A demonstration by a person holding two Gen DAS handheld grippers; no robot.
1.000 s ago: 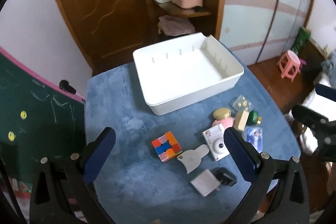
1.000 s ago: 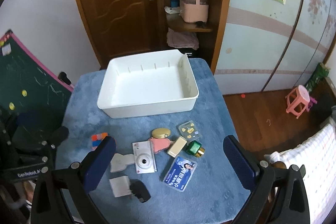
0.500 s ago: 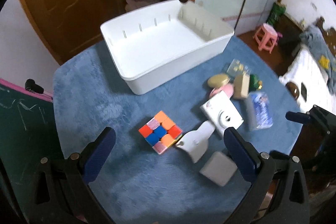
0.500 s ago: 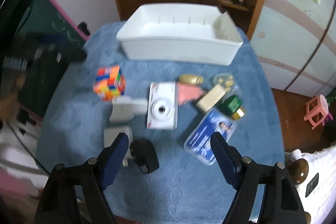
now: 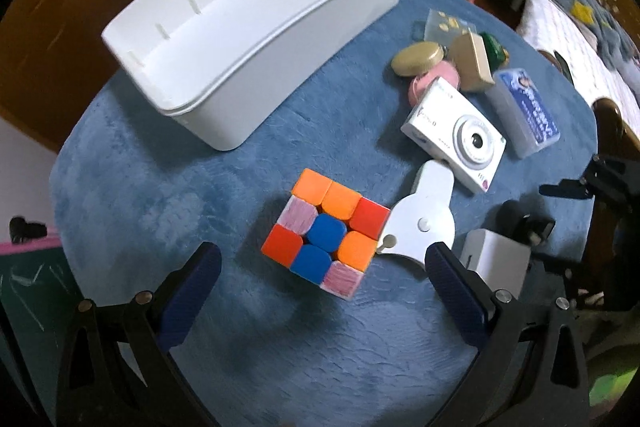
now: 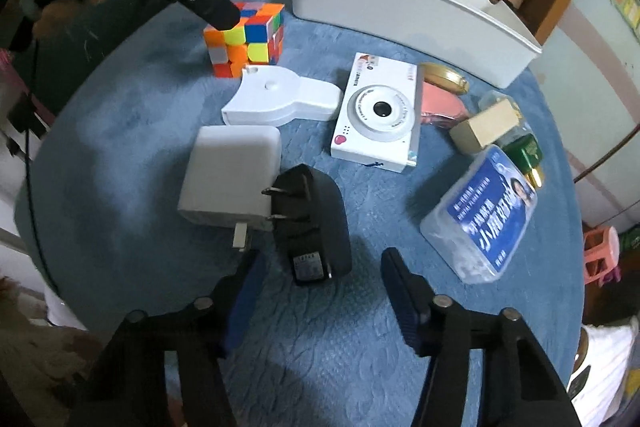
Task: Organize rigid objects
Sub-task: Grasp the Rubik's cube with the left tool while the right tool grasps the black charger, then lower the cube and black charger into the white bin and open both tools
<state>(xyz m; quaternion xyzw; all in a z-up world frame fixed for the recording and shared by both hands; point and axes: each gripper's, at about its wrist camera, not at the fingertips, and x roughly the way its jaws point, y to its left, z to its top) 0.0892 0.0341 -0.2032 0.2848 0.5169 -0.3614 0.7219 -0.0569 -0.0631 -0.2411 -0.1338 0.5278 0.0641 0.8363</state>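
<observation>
A white bin [image 5: 256,27] [image 6: 400,7] stands at the far side of the blue table mat [image 5: 180,187]. My left gripper [image 5: 320,259] hangs open just above a colourful puzzle cube [image 5: 326,231] [image 6: 246,39], its fingers on either side of it and apart from it. My right gripper [image 6: 320,263] is closing over a black plug adapter [image 6: 312,223] [image 5: 524,221]; the adapter's near end lies between the fingers, and the pads do not touch it. A white charger block [image 6: 232,179] [image 5: 496,259] leans against the adapter.
A white flat gadget [image 6: 276,101] and a white toy camera [image 6: 378,119] lie mid-table. To the right lie a clear box with a blue card [image 6: 484,215], a tan block [image 6: 484,127], a green bottle [image 6: 524,151], a gold compact [image 6: 444,77] and a pink item [image 6: 440,105].
Both grippers have come down toward the table and rolled. The left now frames the cube. The right has narrowed its jaws and closed in on the black adapter.
</observation>
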